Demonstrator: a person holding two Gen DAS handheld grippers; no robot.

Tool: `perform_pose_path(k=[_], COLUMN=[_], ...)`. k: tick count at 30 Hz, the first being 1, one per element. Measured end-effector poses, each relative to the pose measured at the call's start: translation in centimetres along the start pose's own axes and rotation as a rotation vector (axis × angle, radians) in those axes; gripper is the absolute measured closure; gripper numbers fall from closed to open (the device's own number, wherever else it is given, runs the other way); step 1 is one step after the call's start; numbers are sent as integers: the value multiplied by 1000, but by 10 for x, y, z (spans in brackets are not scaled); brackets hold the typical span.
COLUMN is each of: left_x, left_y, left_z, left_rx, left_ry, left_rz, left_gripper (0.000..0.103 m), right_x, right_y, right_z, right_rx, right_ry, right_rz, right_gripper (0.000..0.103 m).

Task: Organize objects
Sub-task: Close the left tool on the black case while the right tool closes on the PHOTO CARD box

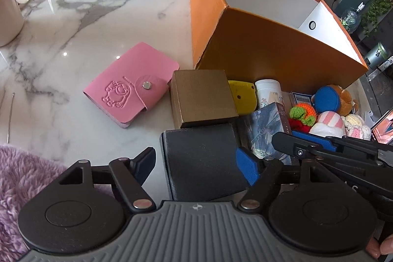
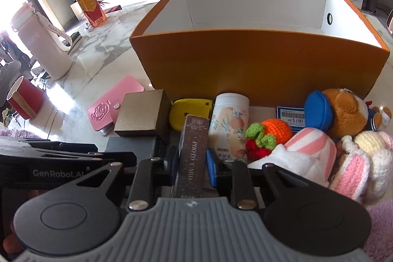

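The left gripper [image 1: 196,163] stands wide open around a dark grey box [image 1: 203,158], its pads clear of the sides. Beside it, the right gripper [image 2: 191,163] is clamped on a slim brown photo card box [image 2: 192,158], held upright. Just beyond lie a gold-brown box [image 1: 202,97], a pink card holder [image 1: 130,92], a yellow pouch [image 2: 189,112], a floral canister [image 2: 229,124] and crocheted and plush toys [image 2: 316,151]. Behind them on the marble table [image 1: 86,16] stands the open orange box [image 2: 258,60].
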State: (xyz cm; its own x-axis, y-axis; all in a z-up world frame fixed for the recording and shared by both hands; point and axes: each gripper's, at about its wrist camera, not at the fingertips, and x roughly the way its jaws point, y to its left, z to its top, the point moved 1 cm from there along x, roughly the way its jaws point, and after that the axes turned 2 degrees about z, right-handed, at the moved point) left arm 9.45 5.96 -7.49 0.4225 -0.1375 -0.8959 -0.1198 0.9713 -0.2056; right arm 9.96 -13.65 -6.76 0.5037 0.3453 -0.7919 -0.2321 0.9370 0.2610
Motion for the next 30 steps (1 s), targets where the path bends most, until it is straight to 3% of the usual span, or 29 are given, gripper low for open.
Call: perform_pose_path(k=[15, 23, 30], left_x=[23, 20, -9], left_y=[-27, -28, -25], left_z=[-6, -11, -17], left_rx=[67, 86, 90], left_ry=[34, 27, -43], left_rz=[94, 108, 110], left_gripper=[11, 14, 14], right_x=[0, 4, 0], right_y=[-35, -28, -26], right_z=[-7, -9, -11], right_rx=[208, 173, 177], right_ry=[13, -16, -29], right_rz=[164, 175, 175], right_gripper=[78, 77, 78])
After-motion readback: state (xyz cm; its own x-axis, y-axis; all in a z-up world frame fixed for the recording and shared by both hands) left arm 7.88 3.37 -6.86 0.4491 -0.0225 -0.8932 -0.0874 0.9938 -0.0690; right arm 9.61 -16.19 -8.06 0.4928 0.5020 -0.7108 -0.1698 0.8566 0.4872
